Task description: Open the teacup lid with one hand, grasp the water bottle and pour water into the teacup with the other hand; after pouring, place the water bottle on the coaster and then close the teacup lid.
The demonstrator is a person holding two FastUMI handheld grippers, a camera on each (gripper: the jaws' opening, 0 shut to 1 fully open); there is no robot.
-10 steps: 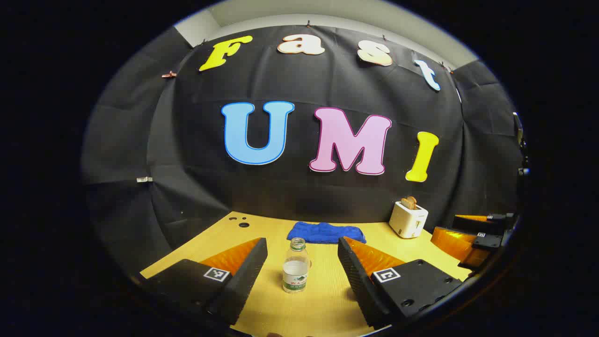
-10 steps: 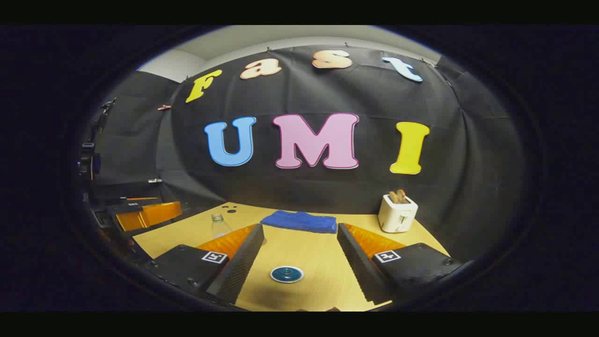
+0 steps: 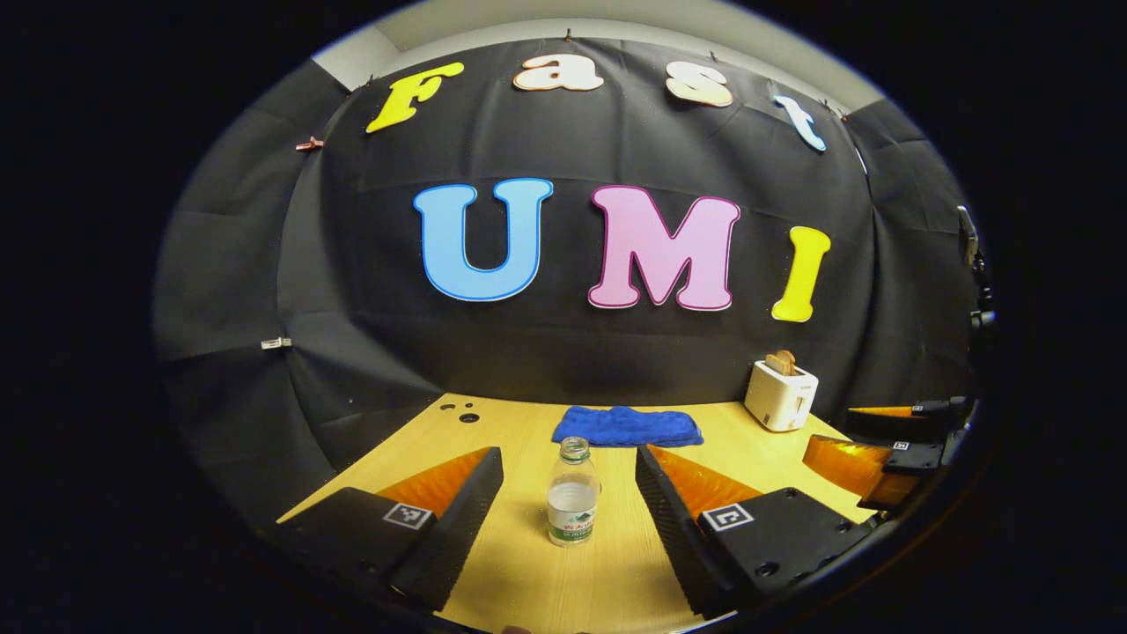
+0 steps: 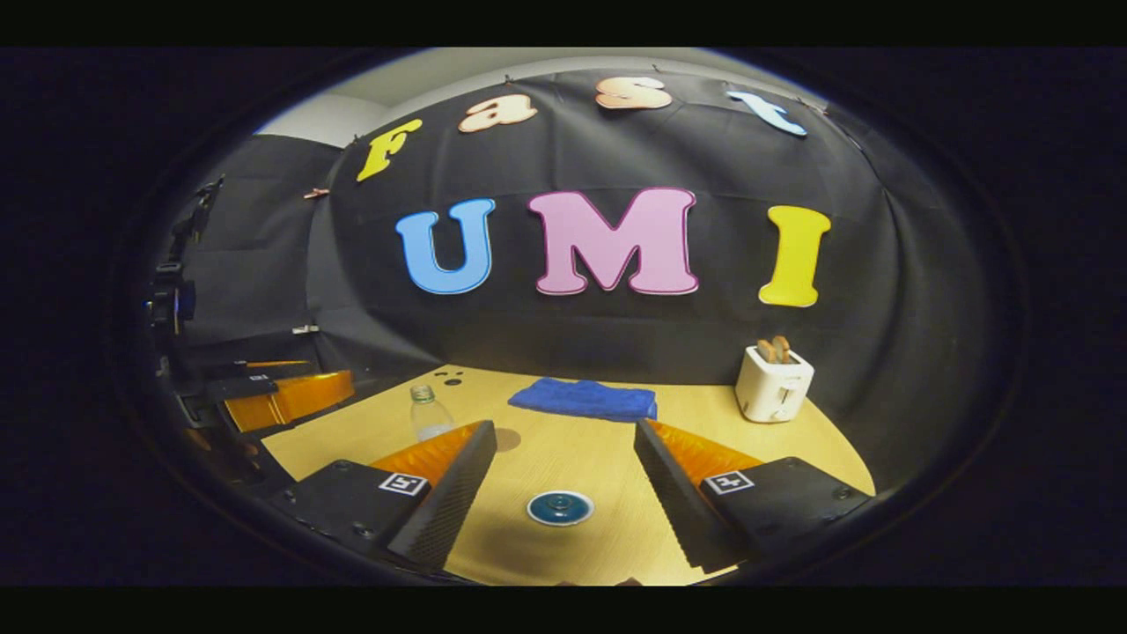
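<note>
Water bottle stands upright on the table in the left gripper view, uncapped, part full, centred ahead of the left gripper, whose fingers are spread wide; it looks light, thin-walled and squashable, best gripped mid-body at the label. In the right gripper view, the right gripper, fingers likewise apart, frames the teacup lid, probably hard, glossy and slippery, best pinched by its central knob.

In the right gripper view, the water bottle is half hidden (lower part) behind a finger.

Clear water bottle with green-white label between open jaws; blue lid; blue towel beyond; white toaster; light wood-grain table.
</note>
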